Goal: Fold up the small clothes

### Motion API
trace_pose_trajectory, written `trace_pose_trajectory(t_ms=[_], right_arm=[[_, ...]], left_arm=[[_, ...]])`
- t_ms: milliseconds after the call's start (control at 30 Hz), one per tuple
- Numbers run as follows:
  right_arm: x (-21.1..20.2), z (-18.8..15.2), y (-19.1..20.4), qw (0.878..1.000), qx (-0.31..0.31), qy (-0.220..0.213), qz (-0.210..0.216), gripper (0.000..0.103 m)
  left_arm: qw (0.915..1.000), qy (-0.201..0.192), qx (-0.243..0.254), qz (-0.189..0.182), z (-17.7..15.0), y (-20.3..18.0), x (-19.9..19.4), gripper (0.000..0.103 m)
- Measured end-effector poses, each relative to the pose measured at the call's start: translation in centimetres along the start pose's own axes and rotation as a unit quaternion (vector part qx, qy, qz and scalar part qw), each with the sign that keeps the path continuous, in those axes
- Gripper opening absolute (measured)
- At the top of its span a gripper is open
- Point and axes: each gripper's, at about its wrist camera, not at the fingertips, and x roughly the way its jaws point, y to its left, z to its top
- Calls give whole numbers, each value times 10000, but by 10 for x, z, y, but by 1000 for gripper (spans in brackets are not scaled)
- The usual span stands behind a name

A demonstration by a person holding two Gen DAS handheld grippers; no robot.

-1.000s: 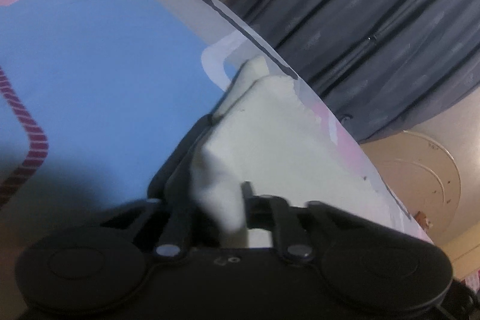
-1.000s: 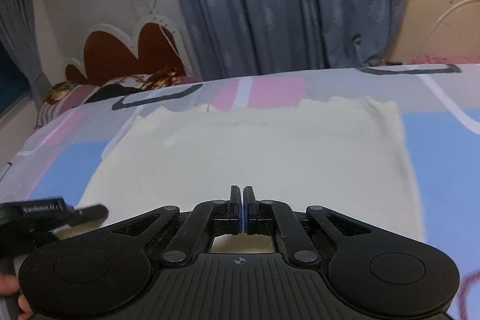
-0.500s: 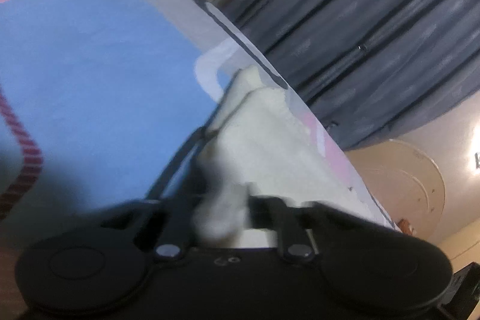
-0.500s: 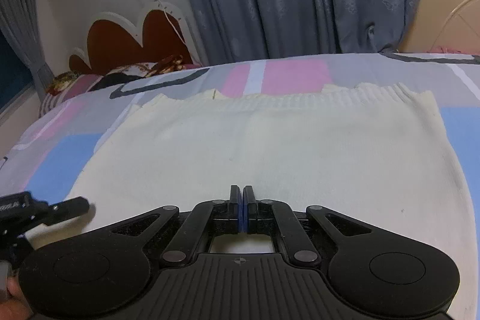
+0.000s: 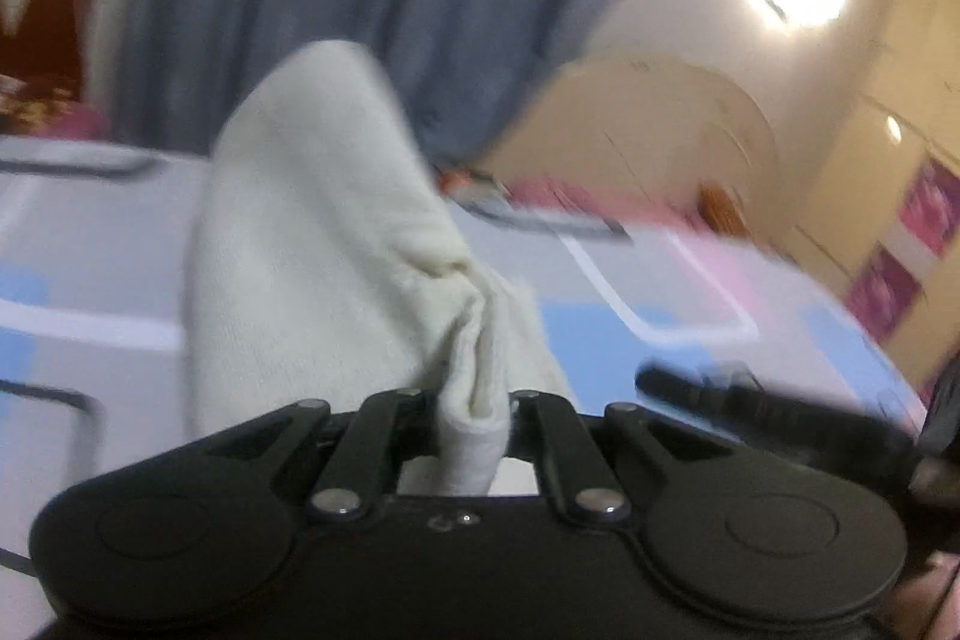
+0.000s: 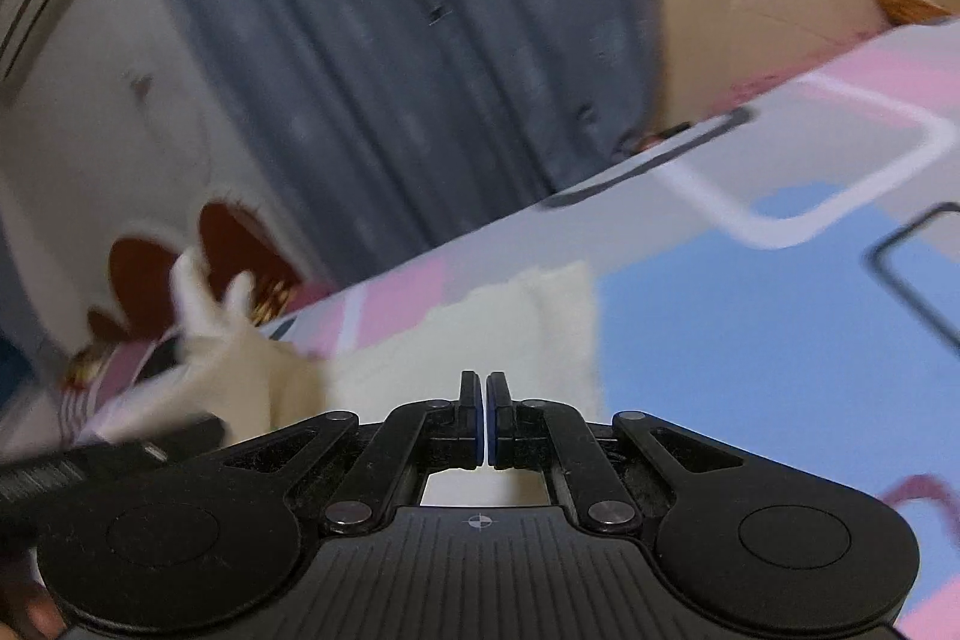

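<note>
While the left gripper [image 5: 474, 400] pinches a bunched fold of the cream sweater [image 5: 318, 244] and lifts it off the bed [image 6: 750, 328] — the right gripper [image 6: 485, 421] hovers, fingers closed on nothing, over the part lying flat.

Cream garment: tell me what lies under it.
The patterned bedsheet lies under the cream garment. The left gripper holds one bunched part raised. What the flat part covers cannot be seen.

Left gripper [image 5: 474, 403] fingertips buried in bunched cream garment [image 5: 312, 244]; right gripper [image 5: 774, 400] motion-blurred there, garment's left part [image 6: 222, 334] smeared, probably lifted.
</note>
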Motion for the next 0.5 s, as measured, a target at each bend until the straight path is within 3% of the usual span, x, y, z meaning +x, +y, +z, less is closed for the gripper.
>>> trace_pose_trajectory(t_ms=[33, 67, 133, 200, 233, 267, 367, 433, 500], right_arm=[[-6, 4, -6, 10000, 34, -23, -28, 2], [-11, 6, -14, 10000, 77, -15, -37, 2], [-17, 8, -26, 9998, 161, 56, -73, 3], [-19, 10, -33, 9996, 200, 161, -93, 13], [-20, 10, -30, 9997, 191, 165, -72, 49], [-23, 10, -27, 9999, 129, 66, -37, 68], [-22, 10, -15, 9994, -108, 72, 323, 66], [-9, 8, -4, 9982, -156, 240, 530, 54], [6, 2, 10, 9968, -294, 423, 605, 52]], left_arm=[[9995, 262, 100, -116, -9, -11, 13, 13], [9978, 610, 139, -232, -17, -21, 26, 24], [9947, 727, 302, -659, -27, -30, 29, 34], [9967, 389, 460, -542, -30, -29, 7, 74], [9978, 232, 380, -496, -27, -20, -3, 74], [9986, 84, 176, -502, -22, -3, -12, 71], [9982, -401, -453, 48, -3, 55, -27, 71], [9960, -329, -723, 416, 4, 85, -21, 69], [9949, -154, -876, 486, 6, 107, -11, 64]])
